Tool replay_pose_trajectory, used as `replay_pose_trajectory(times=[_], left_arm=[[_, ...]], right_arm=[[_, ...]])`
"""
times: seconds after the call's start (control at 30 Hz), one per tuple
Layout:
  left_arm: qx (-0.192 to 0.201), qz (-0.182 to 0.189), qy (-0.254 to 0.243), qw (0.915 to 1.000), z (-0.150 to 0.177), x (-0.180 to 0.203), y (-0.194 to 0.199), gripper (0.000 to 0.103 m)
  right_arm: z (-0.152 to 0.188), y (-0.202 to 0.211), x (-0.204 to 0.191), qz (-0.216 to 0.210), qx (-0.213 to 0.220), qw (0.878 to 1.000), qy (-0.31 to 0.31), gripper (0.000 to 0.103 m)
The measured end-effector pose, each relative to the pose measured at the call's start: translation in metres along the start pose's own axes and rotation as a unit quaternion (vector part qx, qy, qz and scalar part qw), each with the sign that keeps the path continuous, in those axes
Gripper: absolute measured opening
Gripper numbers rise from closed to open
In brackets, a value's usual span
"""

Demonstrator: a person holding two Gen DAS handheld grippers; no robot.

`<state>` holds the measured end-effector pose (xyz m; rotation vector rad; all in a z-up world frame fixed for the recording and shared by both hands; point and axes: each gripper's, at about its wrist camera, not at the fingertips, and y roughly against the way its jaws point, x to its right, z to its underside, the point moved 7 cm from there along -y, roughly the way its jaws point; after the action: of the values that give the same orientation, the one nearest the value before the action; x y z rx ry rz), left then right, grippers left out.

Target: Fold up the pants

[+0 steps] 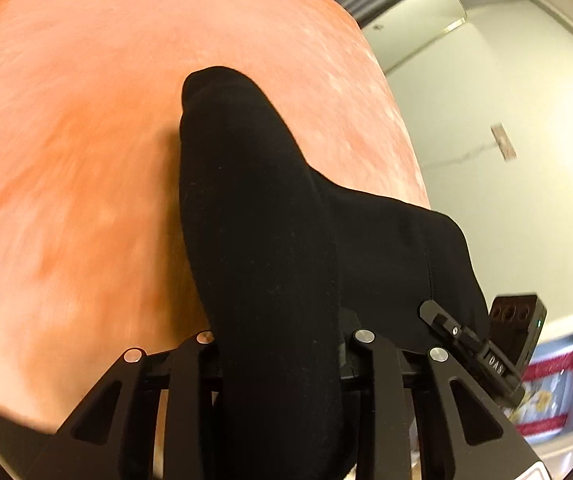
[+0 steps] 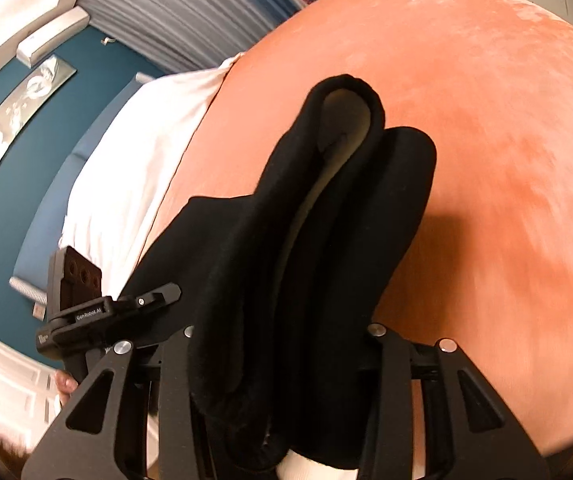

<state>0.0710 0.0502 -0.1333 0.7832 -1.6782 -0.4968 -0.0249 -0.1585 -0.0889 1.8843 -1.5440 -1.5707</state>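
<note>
The black pants (image 1: 262,216) hang from both grippers above the orange bedspread (image 1: 86,160). My left gripper (image 1: 282,344) is shut on the pants; the cloth drapes over its fingers and hides the tips. In the right wrist view the pants (image 2: 306,240) hang in two thick folds with a pale lining (image 2: 346,128) showing at the far end. My right gripper (image 2: 282,344) is shut on the pants, its fingertips buried in cloth. The right gripper's body (image 1: 486,344) shows at the left view's lower right; the left gripper's body (image 2: 98,312) shows at the right view's lower left.
The orange bedspread (image 2: 466,120) fills most of both views. A white pillow or sheet (image 2: 138,152) lies at the bed's left edge beside a blue headboard and teal wall (image 2: 14,184). A pale wall (image 1: 506,140) stands beyond the bed's right edge.
</note>
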Motion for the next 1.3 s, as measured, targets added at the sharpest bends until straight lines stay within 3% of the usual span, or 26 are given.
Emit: replay_pose_trajectory(times=[0.13,0.27,0.43,0.63,0.73,0.9,1.17,1.3], left_arm=[[0.002,-0.027,-0.027,0.9993,0.041,0.005,0.022,0.026],[0.031,-0.021,-0.048,0.9981,0.033,0.026,0.035,0.025],[0.110,-0.006,-0.109,0.9879,-0.022,0.065,0.082,0.025],[0.225,0.004,-0.174,0.9588,-0.122,0.127,0.132,0.025],[0.261,0.004,-0.189,0.9469,-0.168,0.146,0.146,0.025],[0.293,-0.001,-0.199,0.9351,-0.221,0.152,0.160,0.025],[0.319,-0.020,-0.218,0.9223,-0.304,0.140,0.102,0.026],[0.303,-0.030,-0.201,0.9311,-0.337,0.117,0.049,0.026]], right_arm=[[0.034,0.017,-0.010,0.006,-0.007,1.000,-0.001,0.037],[0.018,0.035,-0.031,-0.003,0.022,0.999,0.024,0.037],[-0.058,0.053,-0.076,-0.017,0.093,0.991,0.094,0.037],[-0.174,0.069,-0.120,-0.055,0.183,0.973,0.134,0.037],[-0.224,0.068,-0.139,-0.065,0.210,0.964,0.152,0.037],[-0.283,0.053,-0.152,-0.069,0.230,0.956,0.171,0.037],[-0.359,-0.010,-0.110,-0.059,0.230,0.958,0.160,0.037],[-0.382,-0.060,-0.068,-0.044,0.211,0.967,0.139,0.037]])
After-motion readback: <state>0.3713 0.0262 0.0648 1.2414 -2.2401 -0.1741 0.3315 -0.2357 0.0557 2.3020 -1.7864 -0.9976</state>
